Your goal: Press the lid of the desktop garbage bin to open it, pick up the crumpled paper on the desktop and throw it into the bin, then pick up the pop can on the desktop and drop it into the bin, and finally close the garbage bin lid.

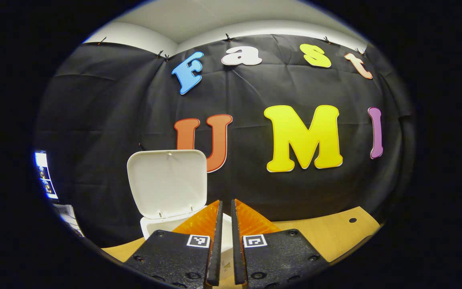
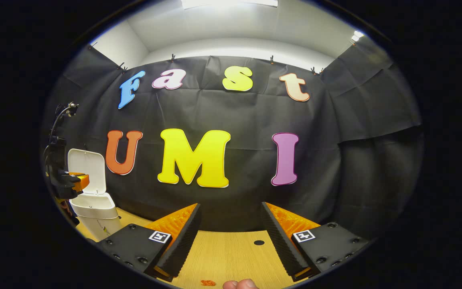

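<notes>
One bin (image 1: 167,224), white, at the far left of the worktop (image 1: 327,237) against the cloth wall, lid (image 1: 167,182) standing open and upright. Opening judged done. No paper or can to be told in these views, so cannot say whether either is binned; closing the lid certainly left. Left tongs (image 1: 226,241) just before the bin, nearly closed, a thin gap between the fingers, holding nothing. Right tongs (image 2: 231,237) well apart from the bin, spread wide over bare worktop, empty. Small orange scrap (image 2: 207,283) and fingertips (image 2: 240,284) at the bottom edge. Count: one bin, one lid, two tongs.
</notes>
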Demonstrator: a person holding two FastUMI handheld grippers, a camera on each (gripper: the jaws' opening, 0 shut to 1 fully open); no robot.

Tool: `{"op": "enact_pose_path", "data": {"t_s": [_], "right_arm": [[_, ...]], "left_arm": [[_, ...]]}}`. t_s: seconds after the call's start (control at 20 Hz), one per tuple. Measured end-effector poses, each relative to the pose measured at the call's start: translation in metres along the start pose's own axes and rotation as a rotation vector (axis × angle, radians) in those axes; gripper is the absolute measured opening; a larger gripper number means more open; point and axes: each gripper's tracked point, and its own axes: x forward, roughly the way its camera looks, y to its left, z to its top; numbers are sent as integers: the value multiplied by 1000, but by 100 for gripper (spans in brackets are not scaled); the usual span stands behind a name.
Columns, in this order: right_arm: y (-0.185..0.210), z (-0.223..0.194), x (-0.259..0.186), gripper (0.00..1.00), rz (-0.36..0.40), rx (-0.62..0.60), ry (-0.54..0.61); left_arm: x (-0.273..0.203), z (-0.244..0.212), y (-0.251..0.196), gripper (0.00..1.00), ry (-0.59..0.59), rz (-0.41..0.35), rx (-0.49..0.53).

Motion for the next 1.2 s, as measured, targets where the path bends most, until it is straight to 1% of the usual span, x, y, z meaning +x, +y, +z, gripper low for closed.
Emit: {"op": "enact_pose_path", "data": {"t_s": [0.05,0.15,0.2,0.25,0.3,0.35,0.45,0.5,0.55,0.65,0.9,1.1,1.2], "right_arm": [[-1,1,-1,93,-4,0,-3],[-3,2,-2,93,-13,0,-5],[-4,1,-4,93,-14,0,-5],[-5,2,-6,93,-14,-1,-7],[-4,3,-7,93,-13,-3,-9],[-4,3,-9,93,-12,-5,-10],[-4,-1,-12,94,-7,-4,-2],[-5,-4,-13,94,-7,0,4],[-5,-8,-14,94,-4,3,13],[-5,-17,-18,94,11,-6,35],[-5,-58,-28,94,57,-8,138],[0,-100,-36,94,103,-8,234],[5,-124,-40,94,140,-15,280]], "left_arm": [[-2,1,-5,19,-1,-20,-6],[-10,8,-15,43,-23,-56,-13],[-15,9,-20,39,-32,-76,-15],[-19,11,-26,47,-39,-95,-13],[-21,13,-30,44,-47,-114,-8],[-24,16,-34,69,-57,-133,-5],[-31,17,-42,82,-68,-169,-12],[-35,16,-48,86,-63,-190,-18],[-38,13,-53,91,-55,-210,-22],[-49,7,-63,96,-42,-253,-28],[-76,-9,-81,96,4,-332,-26],[-97,-18,-86,96,32,-358,-12],[-104,-23,-84,96,45,-347,-14]]}}
